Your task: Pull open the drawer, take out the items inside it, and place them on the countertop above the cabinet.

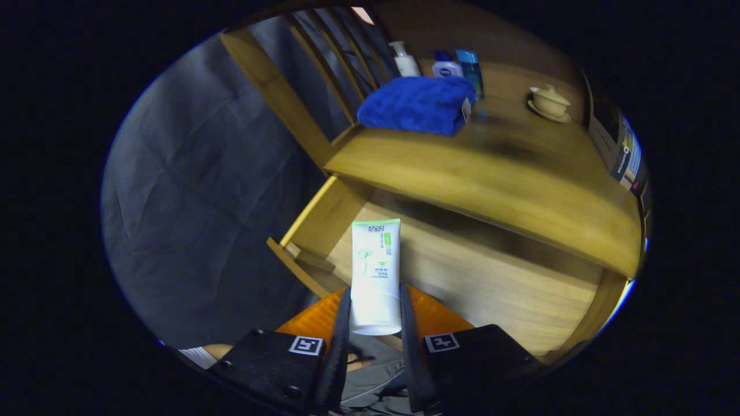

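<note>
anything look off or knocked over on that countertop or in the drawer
Nothing stands out. The white tube with green trim is clamped between the gripper fingers over the open wooden drawer. On the wooden countertop, the folded blue towel, bottles and lidded ceramic cup stand neatly, with no spills.

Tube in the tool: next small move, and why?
Probably carry it up and forward to the bare countertop in front of the blue towel. The tool is shut on the white tube, which is held above the open drawer, so only the placing seems left.
</note>
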Motion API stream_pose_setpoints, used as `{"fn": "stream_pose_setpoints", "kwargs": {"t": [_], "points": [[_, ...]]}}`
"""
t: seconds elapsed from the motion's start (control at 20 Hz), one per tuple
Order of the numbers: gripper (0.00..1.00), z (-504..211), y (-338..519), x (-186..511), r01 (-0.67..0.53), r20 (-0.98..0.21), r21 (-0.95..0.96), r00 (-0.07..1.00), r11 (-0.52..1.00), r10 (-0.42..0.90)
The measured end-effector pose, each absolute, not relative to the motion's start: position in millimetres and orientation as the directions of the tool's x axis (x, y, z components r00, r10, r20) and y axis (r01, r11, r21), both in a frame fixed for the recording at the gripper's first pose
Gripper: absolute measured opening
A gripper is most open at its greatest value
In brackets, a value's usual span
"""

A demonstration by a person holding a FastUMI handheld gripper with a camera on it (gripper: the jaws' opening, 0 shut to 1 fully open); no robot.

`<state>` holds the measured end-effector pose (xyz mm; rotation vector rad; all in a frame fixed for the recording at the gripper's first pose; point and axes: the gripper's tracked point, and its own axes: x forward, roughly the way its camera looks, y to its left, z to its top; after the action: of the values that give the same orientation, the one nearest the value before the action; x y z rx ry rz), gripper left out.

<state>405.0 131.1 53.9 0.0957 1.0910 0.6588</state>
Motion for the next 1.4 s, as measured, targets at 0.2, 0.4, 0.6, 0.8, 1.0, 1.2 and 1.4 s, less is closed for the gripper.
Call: {"fn": "stream_pose_setpoints", "kwargs": {"t": [0.2,0.4,0.6,0.8,1.0,1.2,1.4], "points": [[0.5,109,98,471,-0.393,-0.7,0.317,0.517,0.863,0.492],[0.5,120,45,531,-0.243,-0.648,0.235,0.682,0.941,0.339],[0.5,105,12,565,-0.122,-0.654,0.13,0.736,0.984,0.178],[0.5,86,5,580,-0.065,-0.645,0.034,0.761,0.997,0.071],[0.5,72,13,586,-0.013,-0.659,0.067,0.75,0.998,0.054],[0.5,59,16,578,0.02,-0.666,0.079,0.745,0.997,0.038],[0.56,55,18,581,0.004,-0.648,0.053,0.761,0.999,0.032]]}}
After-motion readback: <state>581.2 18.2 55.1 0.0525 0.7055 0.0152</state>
